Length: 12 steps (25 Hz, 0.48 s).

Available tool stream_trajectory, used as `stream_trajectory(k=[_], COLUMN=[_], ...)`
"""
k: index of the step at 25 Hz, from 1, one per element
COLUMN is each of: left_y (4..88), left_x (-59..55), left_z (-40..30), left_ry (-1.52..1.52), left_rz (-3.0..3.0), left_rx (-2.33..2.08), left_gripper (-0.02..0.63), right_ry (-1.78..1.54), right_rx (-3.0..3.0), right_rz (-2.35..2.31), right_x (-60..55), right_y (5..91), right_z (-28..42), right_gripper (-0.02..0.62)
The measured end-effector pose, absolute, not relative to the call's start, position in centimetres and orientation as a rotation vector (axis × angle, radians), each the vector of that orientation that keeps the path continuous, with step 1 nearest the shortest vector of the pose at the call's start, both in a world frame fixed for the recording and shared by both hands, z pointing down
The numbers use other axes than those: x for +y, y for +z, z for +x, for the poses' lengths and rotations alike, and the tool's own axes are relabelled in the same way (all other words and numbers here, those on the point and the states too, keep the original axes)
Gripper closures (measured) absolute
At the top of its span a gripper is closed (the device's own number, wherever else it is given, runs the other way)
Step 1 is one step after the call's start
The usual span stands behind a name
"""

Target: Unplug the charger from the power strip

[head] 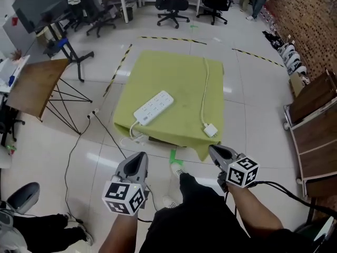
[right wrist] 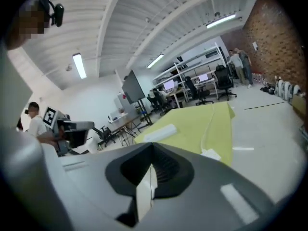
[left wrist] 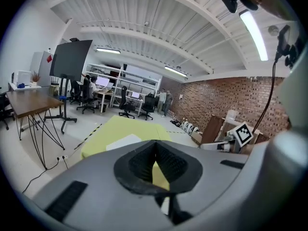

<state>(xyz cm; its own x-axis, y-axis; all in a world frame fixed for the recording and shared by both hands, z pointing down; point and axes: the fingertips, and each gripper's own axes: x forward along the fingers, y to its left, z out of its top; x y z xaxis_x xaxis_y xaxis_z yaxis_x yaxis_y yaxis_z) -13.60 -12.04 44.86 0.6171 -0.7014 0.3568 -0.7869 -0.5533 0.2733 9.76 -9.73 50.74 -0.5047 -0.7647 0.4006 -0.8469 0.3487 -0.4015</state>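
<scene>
A white power strip (head: 152, 107) lies on the yellow-green cloth of a low table (head: 174, 73); its own cord hangs off the front left edge. The white charger (head: 210, 130) lies apart from the strip near the front right corner. Its cable (head: 204, 83) runs toward the far edge. Both grippers are held short of the table, over the floor. My left gripper (head: 140, 157) has its jaws together and holds nothing. My right gripper (head: 213, 149) is shut and empty too. The right gripper view shows the strip (right wrist: 162, 133) and the charger (right wrist: 210, 153) ahead.
A wooden-topped stand (head: 34, 86) on thin legs is at the left. Brown cabinets (head: 313, 125) stand at the right. A black cable (head: 73, 146) trails across the floor. Office chairs (head: 171, 7) and desks fill the back, and a brick wall (head: 310, 20) runs along the right.
</scene>
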Motion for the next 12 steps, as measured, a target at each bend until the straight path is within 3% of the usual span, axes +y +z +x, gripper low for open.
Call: stream_trajectory(k=[6,12], left_y=[43.2,41.4], left_x=[-8.4,-5.0], left_z=[-12.3,-10.1], left_ry=[0.241,0.193], left_rz=[2.458,2.457], left_rx=[-1.216,-1.313], left_gripper=[0.600,0.600], right_ry=[0.756,0.596], right_rx=[-2.716,-2.745], right_rz=[1.333,1.202], right_x=[-3.2,1.4], right_y=[42.2,40.1], right_z=[6.3,6.9], right_gripper=[0.594,0.594])
